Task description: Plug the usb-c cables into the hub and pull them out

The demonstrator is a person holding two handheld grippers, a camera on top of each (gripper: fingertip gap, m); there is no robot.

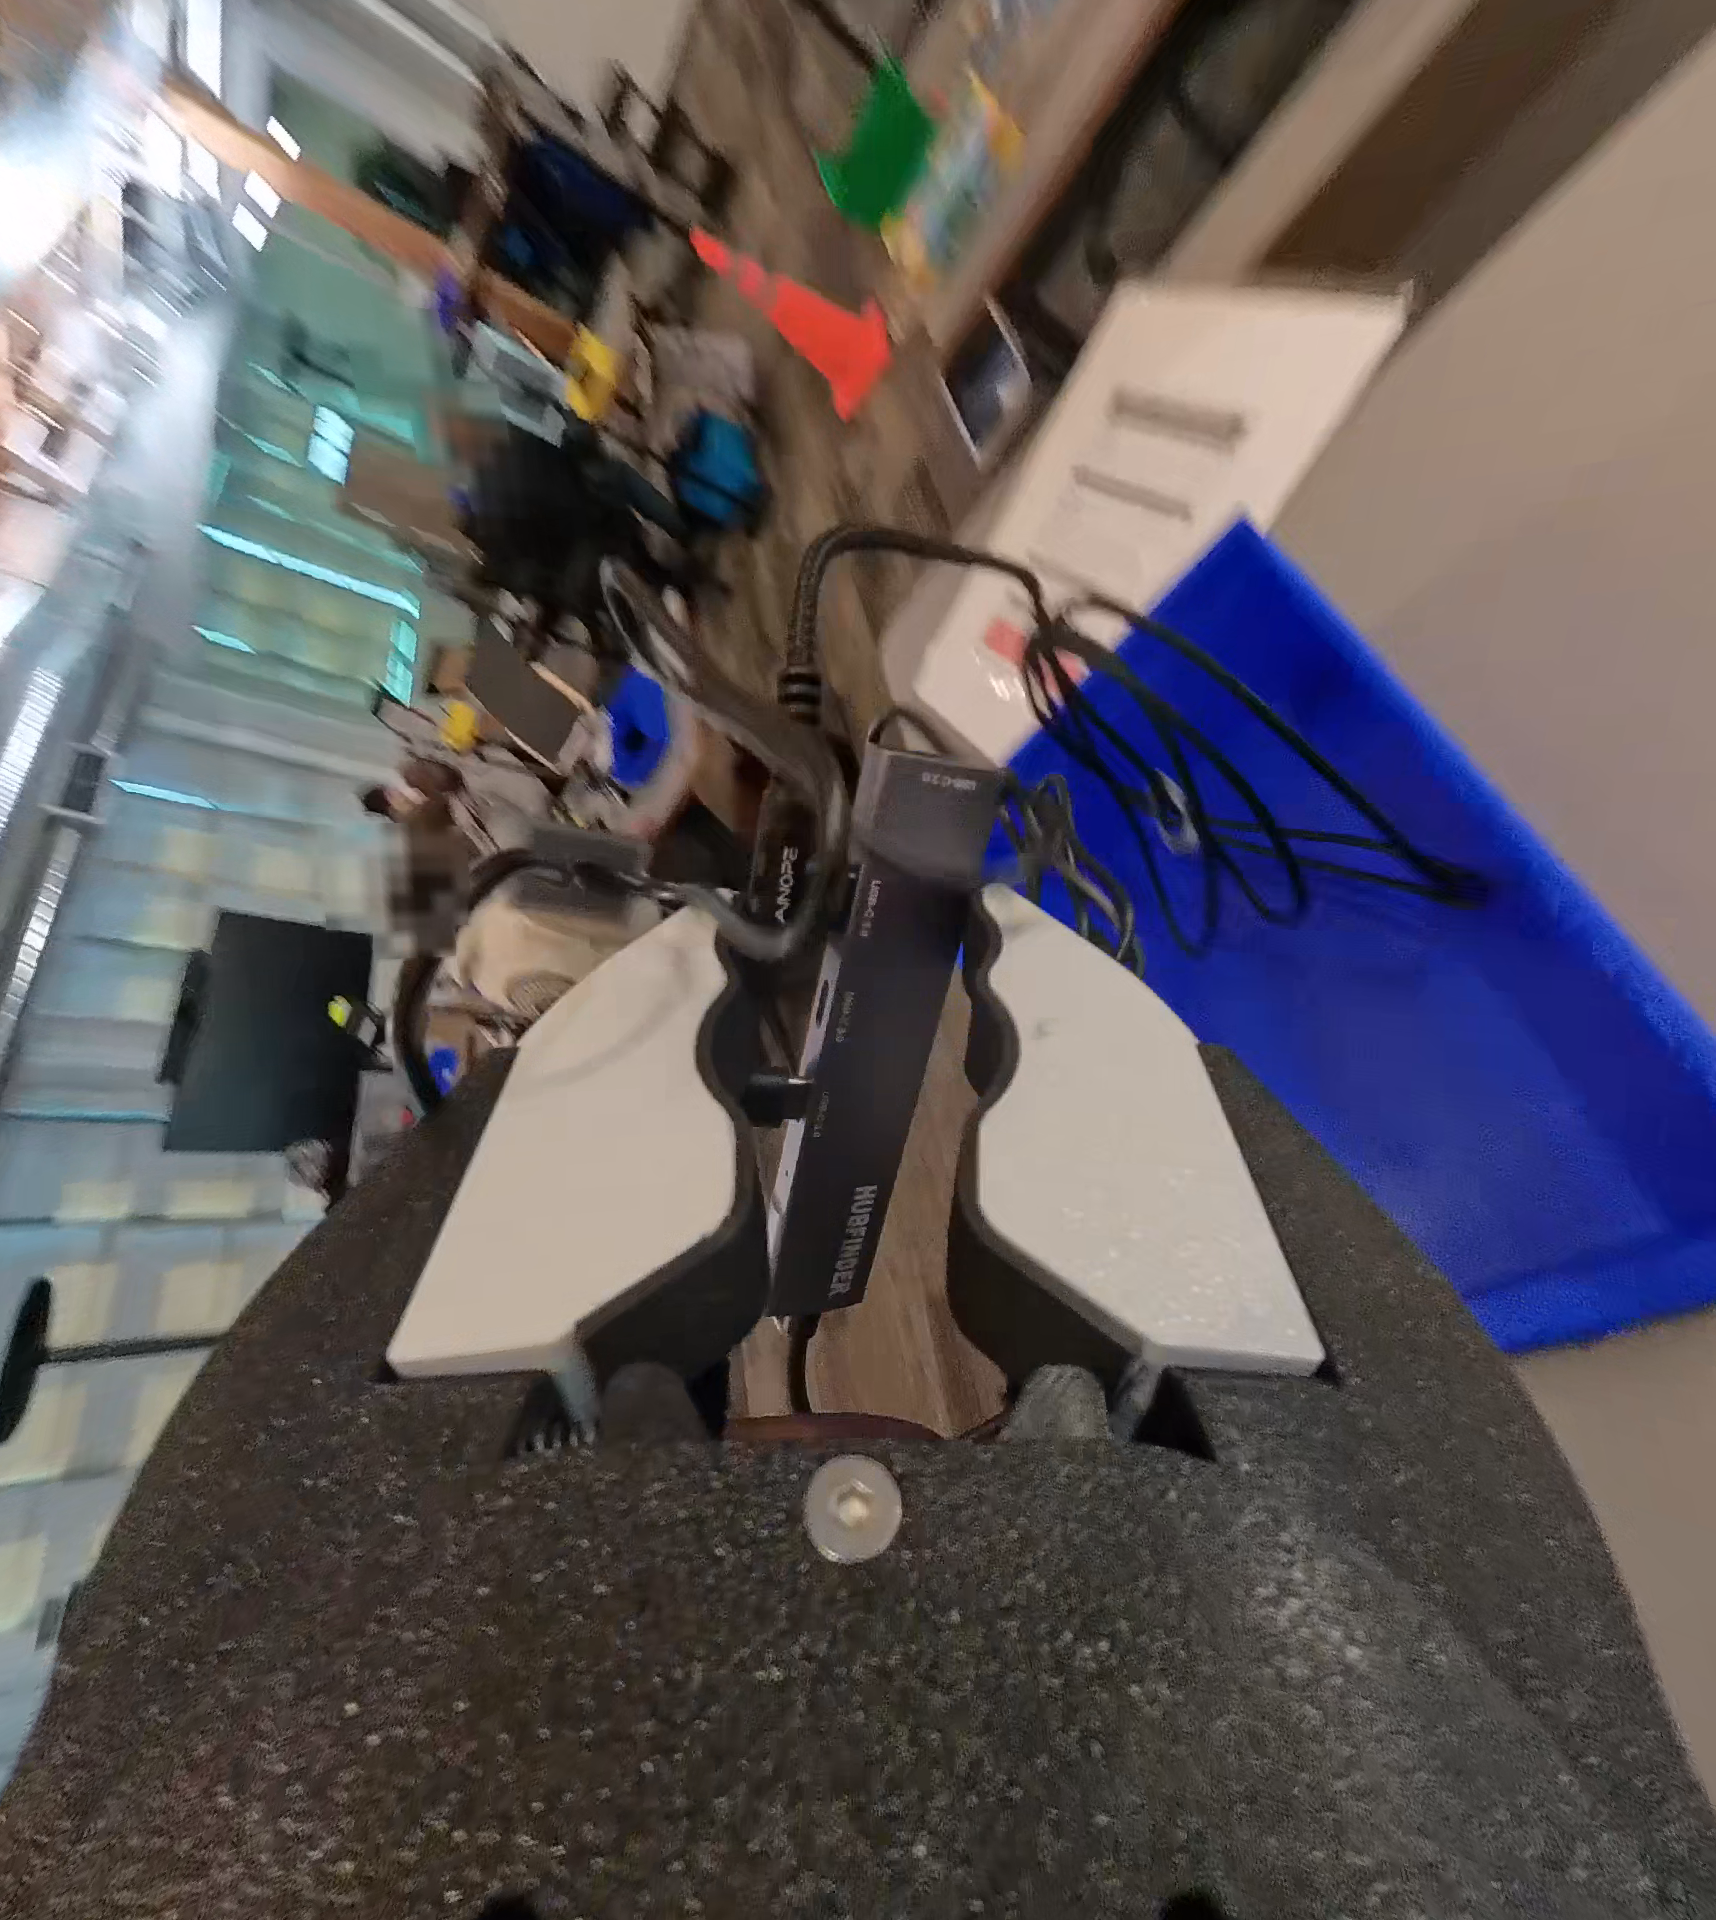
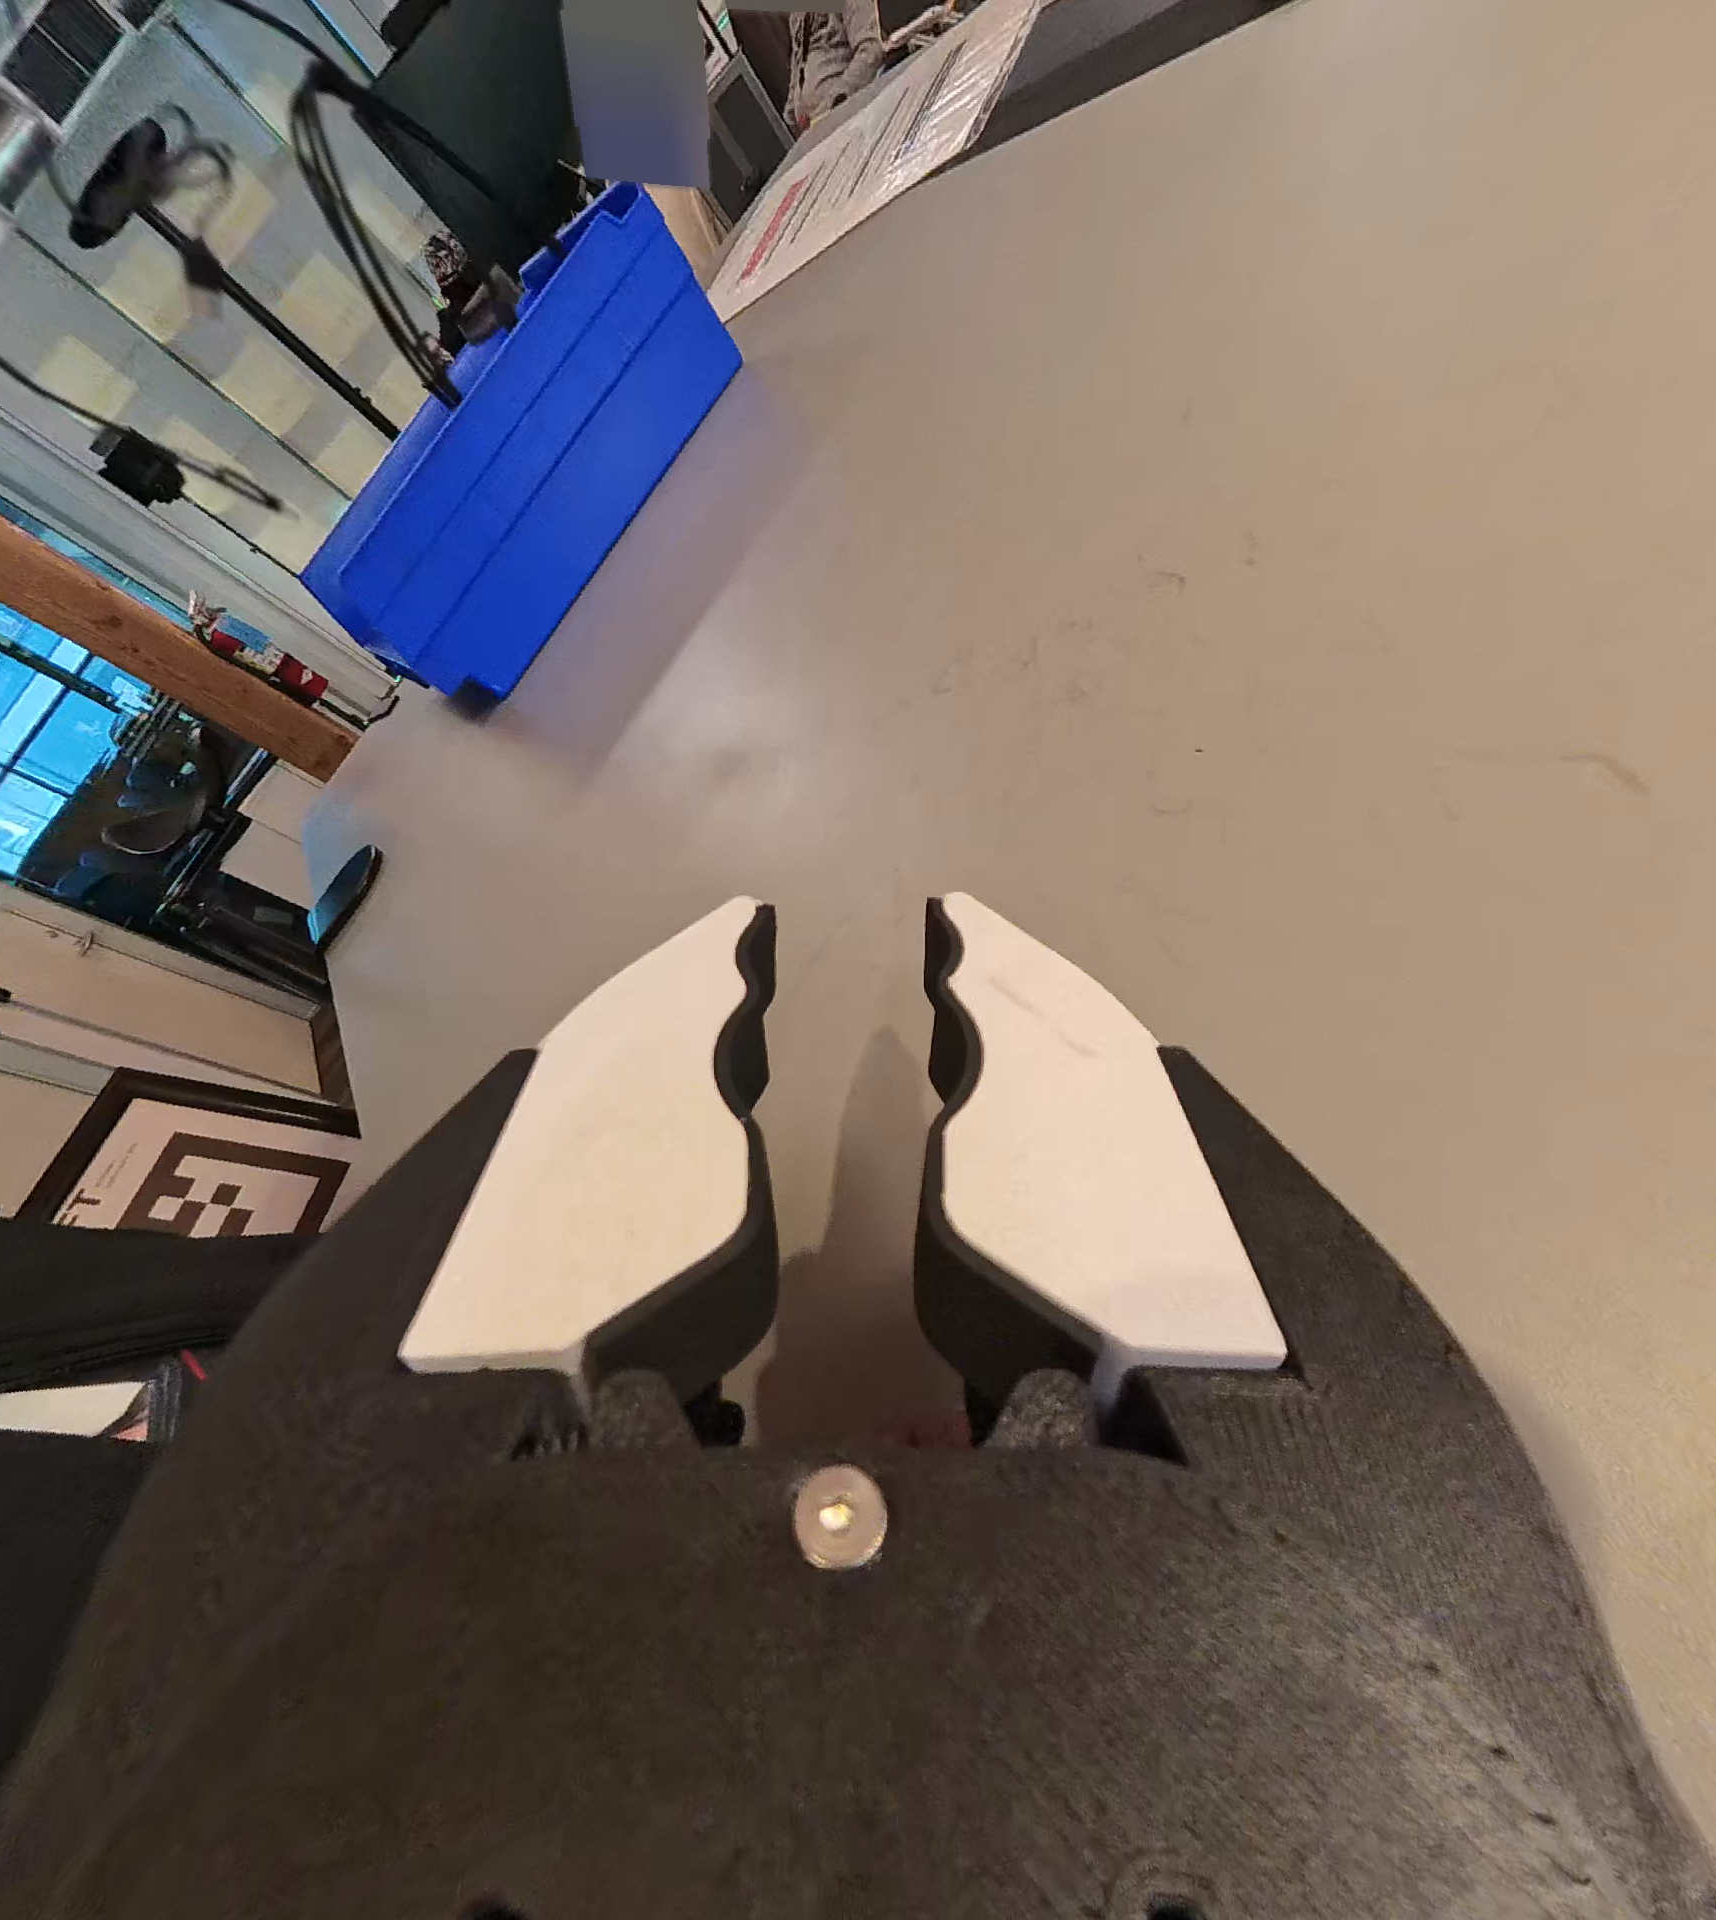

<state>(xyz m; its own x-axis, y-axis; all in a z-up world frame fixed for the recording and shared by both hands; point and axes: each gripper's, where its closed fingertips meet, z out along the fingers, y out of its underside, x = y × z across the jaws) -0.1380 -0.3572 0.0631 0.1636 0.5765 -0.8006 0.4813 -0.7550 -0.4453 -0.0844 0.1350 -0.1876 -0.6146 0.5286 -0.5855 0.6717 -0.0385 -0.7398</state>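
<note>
In the left wrist view, my left gripper (image 1: 854, 914) is shut on a dark, slim USB hub (image 1: 864, 1122) and holds it up off the table, lengthwise between the fingers. A black plug with a braided cable (image 1: 783, 862) sits in the hub's left side near the tips. A smaller black plug (image 1: 776, 1096) sits lower on that side. A grey connector (image 1: 921, 821) is at the hub's far end. Thin black cables (image 1: 1197, 810) trail into a blue bin (image 1: 1353, 987). My right gripper (image 2: 849, 904) is open and empty above the beige table (image 2: 1249, 623).
The blue bin (image 2: 542, 436) stands on the table ahead and left of my right gripper, with black cables (image 2: 355, 208) hanging into it. A white box (image 1: 1145, 468) stands behind the bin. A framed marker board (image 2: 199, 1184) lies past the table's left edge.
</note>
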